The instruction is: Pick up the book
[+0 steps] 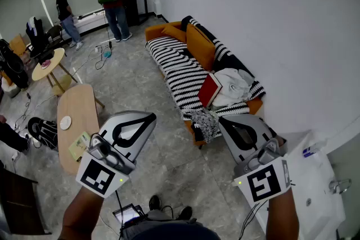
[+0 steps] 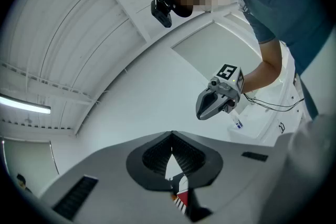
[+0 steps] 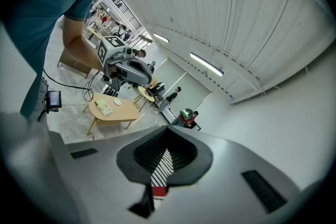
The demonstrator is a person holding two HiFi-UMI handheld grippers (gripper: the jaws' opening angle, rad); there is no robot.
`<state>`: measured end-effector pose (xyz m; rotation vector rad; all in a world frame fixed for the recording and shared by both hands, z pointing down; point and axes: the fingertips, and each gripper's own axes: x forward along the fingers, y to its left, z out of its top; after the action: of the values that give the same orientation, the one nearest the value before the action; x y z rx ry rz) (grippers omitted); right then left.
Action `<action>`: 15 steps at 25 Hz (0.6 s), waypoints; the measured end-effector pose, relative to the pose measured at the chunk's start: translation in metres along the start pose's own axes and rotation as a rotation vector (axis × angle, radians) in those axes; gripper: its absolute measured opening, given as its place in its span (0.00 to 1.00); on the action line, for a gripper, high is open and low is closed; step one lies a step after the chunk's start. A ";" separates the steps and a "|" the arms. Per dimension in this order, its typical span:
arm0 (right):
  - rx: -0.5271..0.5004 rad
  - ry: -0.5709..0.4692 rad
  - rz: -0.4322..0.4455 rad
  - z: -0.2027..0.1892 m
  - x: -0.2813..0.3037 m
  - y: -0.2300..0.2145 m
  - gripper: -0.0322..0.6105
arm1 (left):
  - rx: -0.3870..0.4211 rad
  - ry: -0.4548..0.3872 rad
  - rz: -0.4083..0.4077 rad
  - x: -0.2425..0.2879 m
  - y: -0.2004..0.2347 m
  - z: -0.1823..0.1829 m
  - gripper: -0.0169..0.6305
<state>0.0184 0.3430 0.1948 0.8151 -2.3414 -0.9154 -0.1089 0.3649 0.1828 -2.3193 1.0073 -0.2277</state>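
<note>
A red book (image 1: 210, 89) stands tilted on the striped sofa (image 1: 174, 67), propped against a heap of white cloth (image 1: 233, 87). Both grippers hover level over the floor, well short of the sofa and pointing toward it. My left gripper (image 1: 151, 116) is shut and holds nothing. So is my right gripper (image 1: 222, 120), which sits nearer the sofa's front end. In the left gripper view a sliver of the red book (image 2: 182, 198) shows below the closed tips (image 2: 171, 134). The right gripper view shows the book (image 3: 159, 191) and striped cover (image 3: 164, 165) under its closed tips (image 3: 168, 128).
A wooden coffee table (image 1: 76, 121) with a plate and a booklet stands left of my left gripper. A dark patterned cloth (image 1: 203, 121) hangs off the sofa's front. A white counter (image 1: 315, 177) is at right. Two people (image 1: 115, 5) stand far back by a round table (image 1: 49, 67).
</note>
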 end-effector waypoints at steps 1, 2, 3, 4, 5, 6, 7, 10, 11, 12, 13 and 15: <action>-0.001 -0.001 0.002 -0.002 -0.001 0.001 0.07 | 0.001 0.003 -0.001 0.001 -0.002 0.000 0.03; -0.001 -0.001 0.004 -0.004 -0.002 0.001 0.07 | 0.002 0.006 -0.002 0.002 -0.005 -0.001 0.03; -0.001 -0.002 0.005 -0.005 -0.004 0.002 0.07 | 0.002 0.008 -0.003 0.003 -0.007 -0.001 0.03; 0.000 -0.003 0.006 -0.007 -0.005 0.002 0.07 | 0.000 0.009 -0.003 0.005 -0.008 -0.001 0.03; 0.000 -0.004 0.007 -0.008 -0.006 0.001 0.07 | -0.003 0.010 -0.002 0.007 -0.010 -0.001 0.03; 0.000 -0.007 0.007 -0.010 -0.006 0.000 0.07 | -0.006 0.011 -0.002 0.009 -0.011 -0.001 0.03; 0.001 -0.009 0.006 -0.011 -0.007 0.000 0.07 | -0.008 0.012 -0.003 0.011 -0.013 -0.001 0.03; 0.009 -0.014 0.007 -0.016 -0.010 -0.002 0.07 | -0.011 0.019 -0.010 0.017 -0.018 -0.002 0.03; 0.014 -0.018 0.008 -0.018 -0.010 -0.003 0.07 | -0.012 0.022 -0.012 0.020 -0.019 -0.003 0.03; 0.019 -0.024 0.009 -0.021 -0.011 -0.004 0.07 | -0.013 0.025 -0.015 0.023 -0.021 -0.003 0.03; 0.025 -0.030 0.010 -0.023 -0.012 -0.005 0.07 | -0.014 0.029 -0.017 0.027 -0.022 -0.004 0.03; 0.034 -0.043 0.011 -0.027 -0.014 -0.007 0.07 | -0.018 0.039 -0.019 0.033 -0.025 -0.005 0.03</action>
<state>0.0473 0.3366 0.2048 0.8028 -2.4018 -0.8992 -0.0726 0.3527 0.1992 -2.3502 1.0109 -0.2732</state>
